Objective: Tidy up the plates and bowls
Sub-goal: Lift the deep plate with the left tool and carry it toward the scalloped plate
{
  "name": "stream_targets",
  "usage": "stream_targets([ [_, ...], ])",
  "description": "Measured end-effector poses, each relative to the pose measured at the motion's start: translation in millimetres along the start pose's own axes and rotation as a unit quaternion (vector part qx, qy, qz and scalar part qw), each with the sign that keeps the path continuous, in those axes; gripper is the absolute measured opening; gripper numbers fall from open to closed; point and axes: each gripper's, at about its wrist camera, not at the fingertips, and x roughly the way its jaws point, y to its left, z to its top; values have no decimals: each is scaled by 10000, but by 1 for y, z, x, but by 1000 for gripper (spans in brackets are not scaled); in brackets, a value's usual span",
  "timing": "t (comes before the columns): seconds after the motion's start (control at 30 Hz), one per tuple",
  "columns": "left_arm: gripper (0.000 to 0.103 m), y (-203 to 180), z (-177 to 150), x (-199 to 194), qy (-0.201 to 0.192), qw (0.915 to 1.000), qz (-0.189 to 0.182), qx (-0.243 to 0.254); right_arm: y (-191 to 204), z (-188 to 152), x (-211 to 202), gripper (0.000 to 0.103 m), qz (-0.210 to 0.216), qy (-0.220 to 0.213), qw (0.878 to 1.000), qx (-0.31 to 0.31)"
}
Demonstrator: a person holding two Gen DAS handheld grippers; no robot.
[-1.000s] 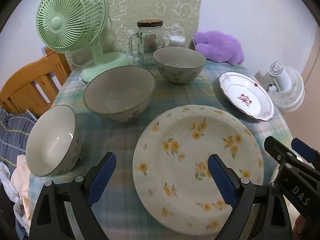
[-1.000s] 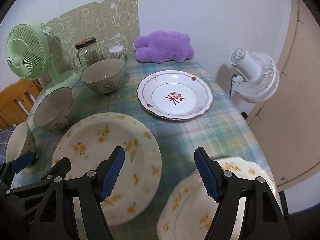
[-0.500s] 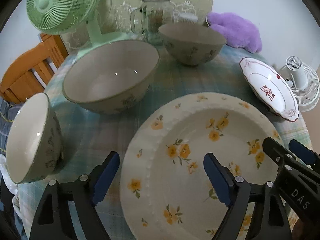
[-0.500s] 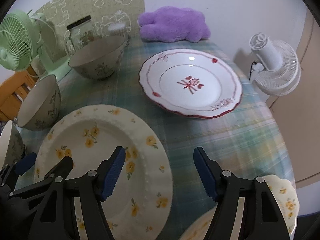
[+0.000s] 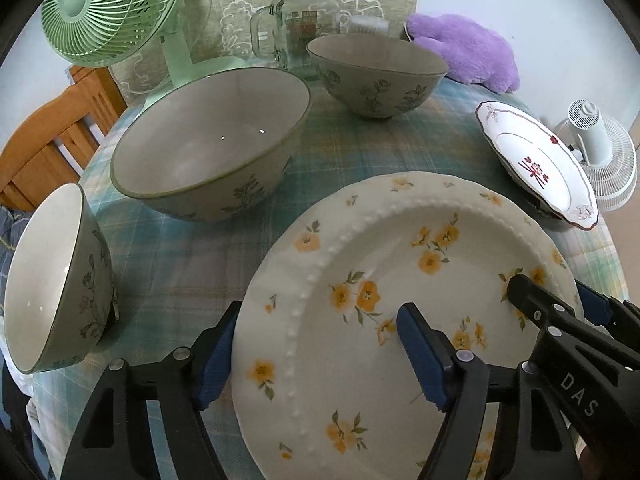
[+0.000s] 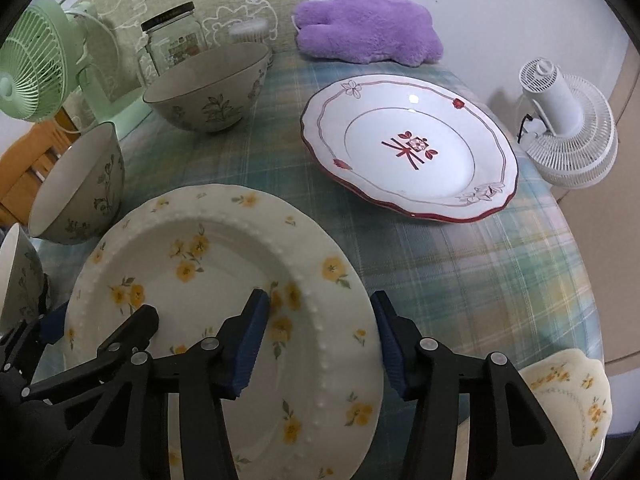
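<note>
A large cream plate with yellow flowers point(image 5: 392, 280) lies on the checked tablecloth; it also shows in the right wrist view point(image 6: 208, 264). My left gripper point(image 5: 316, 356) is open and straddles the plate's left rim, one finger under or beside the edge, the other over the plate. My right gripper point(image 6: 316, 344) is open and straddles its right rim. Three grey-green bowls stand nearby: a big one point(image 5: 208, 152), a far one point(image 5: 376, 72) and a near-left one point(image 5: 52, 276). A white plate with red trim point(image 6: 408, 148) lies at the right.
A green fan point(image 5: 112, 12), a glass jar point(image 5: 300, 20) and a purple plush point(image 6: 368, 28) stand at the back. A white fan point(image 6: 568, 120) is past the table's right edge. A small yellow-flowered plate point(image 6: 568, 400) sits at the near right. A wooden chair point(image 5: 48, 144) is on the left.
Both grippers have moved forward and down onto the yellow-flowered plate, each coming to straddle a side of its rim. The jaws stay open.
</note>
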Motion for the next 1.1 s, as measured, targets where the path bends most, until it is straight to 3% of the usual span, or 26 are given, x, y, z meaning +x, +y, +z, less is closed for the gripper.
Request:
stream_targets([
  [0.27, 77, 17, -17, -13, 123, 9999, 51, -10, 17, -20, -11, 56, 10, 204, 9997, -120],
  [0.8, 77, 47, -91, -51, 423, 9989, 29, -188, 50, -96, -50, 56, 68, 462, 9986, -238],
  [0.97, 76, 41, -100, -59, 359, 9992, 185, -13, 56, -107, -56, 56, -93, 453, 9981, -399],
  [1.1, 77, 47, -104, -57, 397, 9991, 73, -119, 56, -112, -58, 56, -110, 535, 9978, -382],
])
